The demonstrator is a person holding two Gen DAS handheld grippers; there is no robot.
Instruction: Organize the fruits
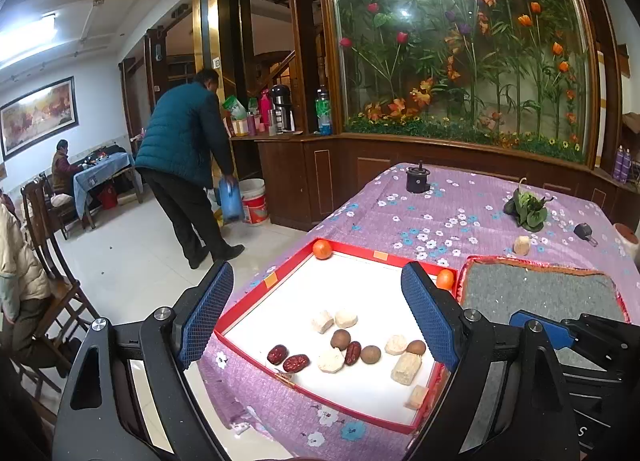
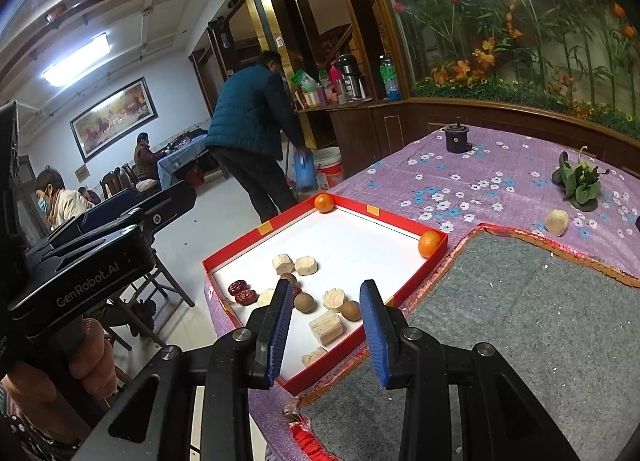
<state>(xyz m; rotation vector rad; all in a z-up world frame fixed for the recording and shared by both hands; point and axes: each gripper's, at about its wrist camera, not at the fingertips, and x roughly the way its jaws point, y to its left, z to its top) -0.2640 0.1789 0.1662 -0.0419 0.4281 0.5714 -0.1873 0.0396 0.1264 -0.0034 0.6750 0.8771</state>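
Red tray (image 2: 404, 221) holds the fruit; both tongs, left (image 1: 320, 325) and right (image 2: 326, 325), are spread and empty. I'd drop straight onto one longan (image 2: 306, 303), lower centre.

Black left claw (image 1: 316, 313) and right claw (image 2: 326, 325) (silver screws), blue textured pads (image 2: 280, 329).
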